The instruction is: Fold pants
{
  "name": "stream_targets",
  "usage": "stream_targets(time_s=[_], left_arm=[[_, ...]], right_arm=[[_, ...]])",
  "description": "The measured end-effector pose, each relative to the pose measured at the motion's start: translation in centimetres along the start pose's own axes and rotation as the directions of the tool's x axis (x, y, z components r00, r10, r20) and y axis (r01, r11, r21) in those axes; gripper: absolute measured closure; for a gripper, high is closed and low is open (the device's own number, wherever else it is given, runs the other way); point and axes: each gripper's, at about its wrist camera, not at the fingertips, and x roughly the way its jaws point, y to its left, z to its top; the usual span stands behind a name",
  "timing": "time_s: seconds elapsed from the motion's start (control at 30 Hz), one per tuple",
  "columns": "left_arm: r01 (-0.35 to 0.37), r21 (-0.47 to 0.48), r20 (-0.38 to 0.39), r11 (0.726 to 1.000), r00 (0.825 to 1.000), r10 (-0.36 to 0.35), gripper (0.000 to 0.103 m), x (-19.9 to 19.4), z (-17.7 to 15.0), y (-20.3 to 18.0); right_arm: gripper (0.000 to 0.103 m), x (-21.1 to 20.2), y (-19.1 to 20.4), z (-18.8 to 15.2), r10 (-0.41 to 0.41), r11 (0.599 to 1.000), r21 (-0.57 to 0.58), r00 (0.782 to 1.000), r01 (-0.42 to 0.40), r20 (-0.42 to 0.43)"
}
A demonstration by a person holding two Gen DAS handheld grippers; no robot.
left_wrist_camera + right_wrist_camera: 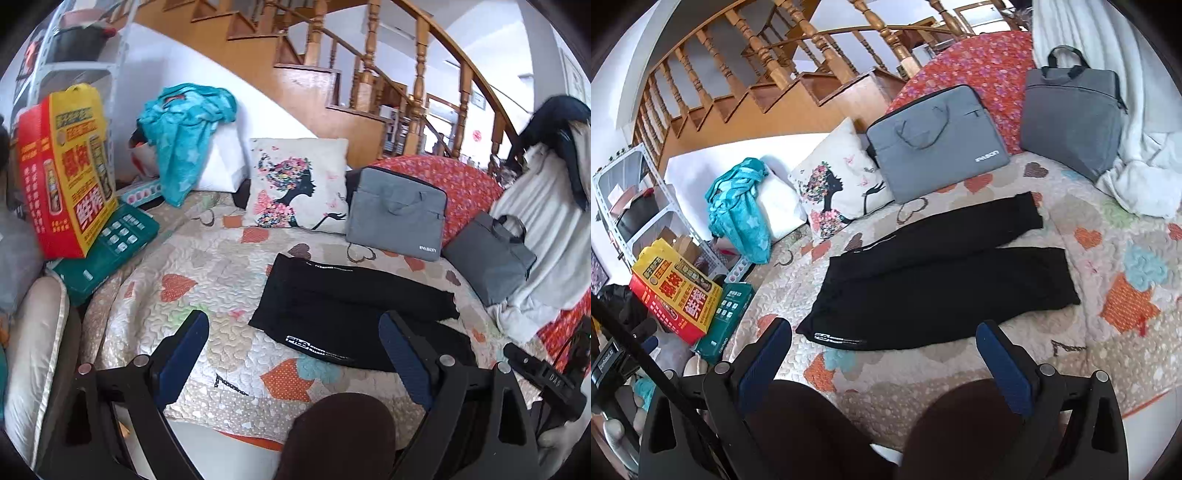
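Black pants [343,302] with white lettering lie spread flat on a heart-patterned quilt [207,266], both legs pointing right. In the right wrist view the pants [934,284] show whole, the two legs apart at the cuffs. My left gripper [293,328] is open and empty, held above the quilt just short of the waistband end. My right gripper [884,338] is open and empty, hovering near the waistband edge. The other gripper shows at the right edge of the left wrist view [546,376].
Two grey laptop bags [938,144] [1071,110] lean at the back, beside a printed cushion [838,184]. A teal cloth [738,210], a yellow-red box [676,291] and a green box [726,317] lie at left. White blanket [1137,166] at right. My knees [960,424] are below.
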Motion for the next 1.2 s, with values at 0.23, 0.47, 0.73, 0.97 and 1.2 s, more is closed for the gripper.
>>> stream_targets(time_s=[0.23, 0.47, 0.73, 0.97, 1.2], left_arm=[[0.036, 0.032, 0.007, 0.999, 0.999, -0.037, 0.01, 0.4, -0.3, -0.3], [0.052, -0.04, 0.025, 0.998, 0.998, -0.051, 0.01, 0.2, -0.3, 3.4], [0.056, 0.012, -0.012, 0.998, 0.998, -0.056, 0.01, 4.8, 2.9, 4.4], [0.09, -0.085, -0.174, 0.992, 0.979, -0.104, 0.01, 13.8, 6.9, 7.0], [0.062, -0.123, -0.387, 0.99, 0.916, -0.105, 0.01, 28.0, 9.2, 6.9]], right_arm=[[0.001, -2.5, -1.5, 0.5, -0.099, 0.995, -0.001, 0.994, 0.099, 0.049], [0.0, -4.0, -1.5, 2.0, -0.187, 0.982, -0.02, 0.98, 0.189, 0.073], [0.001, -3.3, 0.1, 6.8, -0.258, 0.953, -0.141, 0.961, 0.27, 0.099], [0.001, 2.5, -4.0, 13.6, -0.315, 0.944, -0.085, 0.948, 0.318, 0.039], [0.001, 12.6, -8.4, 17.1, -0.354, 0.932, -0.135, 0.927, 0.337, -0.128]])
